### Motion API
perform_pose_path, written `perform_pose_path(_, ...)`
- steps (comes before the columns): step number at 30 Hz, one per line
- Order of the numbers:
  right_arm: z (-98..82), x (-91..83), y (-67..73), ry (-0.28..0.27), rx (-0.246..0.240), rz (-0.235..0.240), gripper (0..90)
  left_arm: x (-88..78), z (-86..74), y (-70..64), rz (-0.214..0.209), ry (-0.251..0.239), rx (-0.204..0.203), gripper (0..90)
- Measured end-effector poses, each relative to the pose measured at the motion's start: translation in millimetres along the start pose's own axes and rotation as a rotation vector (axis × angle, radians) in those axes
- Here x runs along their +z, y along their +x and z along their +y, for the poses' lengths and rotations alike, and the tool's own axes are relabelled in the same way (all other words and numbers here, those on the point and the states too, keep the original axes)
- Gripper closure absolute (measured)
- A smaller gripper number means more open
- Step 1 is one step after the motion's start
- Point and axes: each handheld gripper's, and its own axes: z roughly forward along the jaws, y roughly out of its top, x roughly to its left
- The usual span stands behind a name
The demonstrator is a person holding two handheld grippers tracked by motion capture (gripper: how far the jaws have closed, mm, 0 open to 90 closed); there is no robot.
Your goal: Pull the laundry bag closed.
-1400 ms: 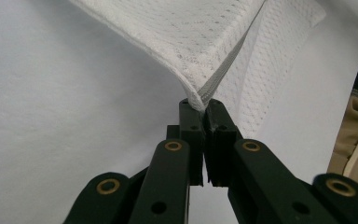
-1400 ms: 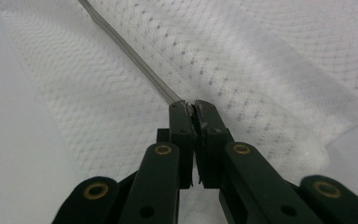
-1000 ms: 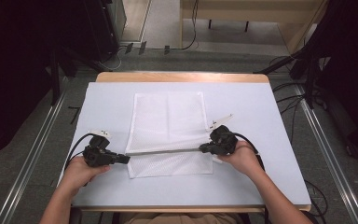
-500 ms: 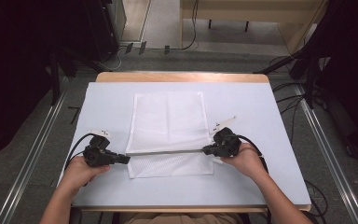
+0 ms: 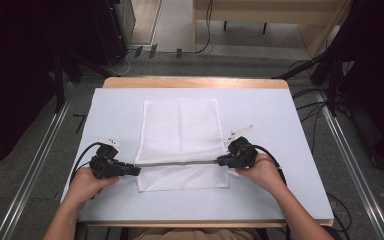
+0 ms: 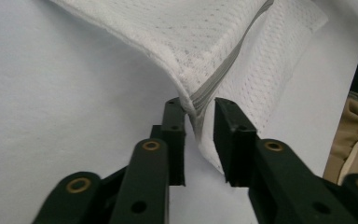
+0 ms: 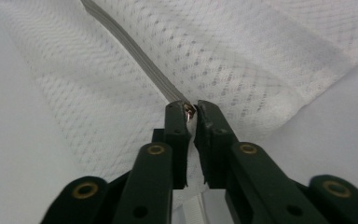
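lab | aluminium rails on floor | cables | white-topped table

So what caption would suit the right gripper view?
Right gripper pinching the zipper pull on a white mesh bag.

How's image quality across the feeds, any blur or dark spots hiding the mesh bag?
High view: even light on the mesh bag, surroundings dark. Left gripper view: mesh sharp, far corner washed out. Right gripper view: weave near the zipper sharp, soft and pale toward the top edge.
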Motion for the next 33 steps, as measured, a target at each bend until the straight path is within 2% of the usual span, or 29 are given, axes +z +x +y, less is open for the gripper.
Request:
perform_pose_path(4,1.0,-1.3,0.4,-0.016,0.019,-0.001,76.3,-1.7,0.5,-0.4,0.002,-0.034,0.004,63.7)
perform_pose_path(8,1.7,-3.0,1.2,-0.057,0.013,-0.006,62.2,-5.5,0.1,0.0,0.028,-0.07,0.003,52.3)
perform_pose_path(10,1.5,-4.8,0.5,-0.078,0.018,-0.007,54.8,-7.9,0.1,0.0,0.057,-0.097,0.005,46.6)
perform_pose_path(12,1.2,-6.9,-1.7,-0.08,0.035,-0.013,52.0,-10.2,0.1,-0.2,0.076,-0.119,0.013,42.7)
perform_pose_path(14,-0.1,-10.3,-4.4,-0.098,0.068,-0.013,48.0,-12.5,0.0,-0.5,0.1,-0.147,0.026,39.0)
perform_pose_path(16,-1.8,-12.4,-6.8,-0.113,0.058,-0.027,44.4,-14.6,-0.2,-0.9,0.125,-0.16,0.03,37.7)
perform_pose_path(19,-5.0,-15.1,-10.3,-0.137,0.048,-0.046,40.6,-17.1,-0.7,-0.1,0.155,-0.17,0.007,36.8)
perform_pose_path(24,-9.1,-19.9,-18.5,-0.153,0.072,-0.053,39.7,-21.8,-1.9,1.3,0.175,-0.204,0.011,36.2)
perform_pose_path(33,-16.6,-30.4,-36.0,-0.201,0.12,-0.129,37.6,-32.6,-5.4,9.1,0.238,-0.245,-0.015,36.1)
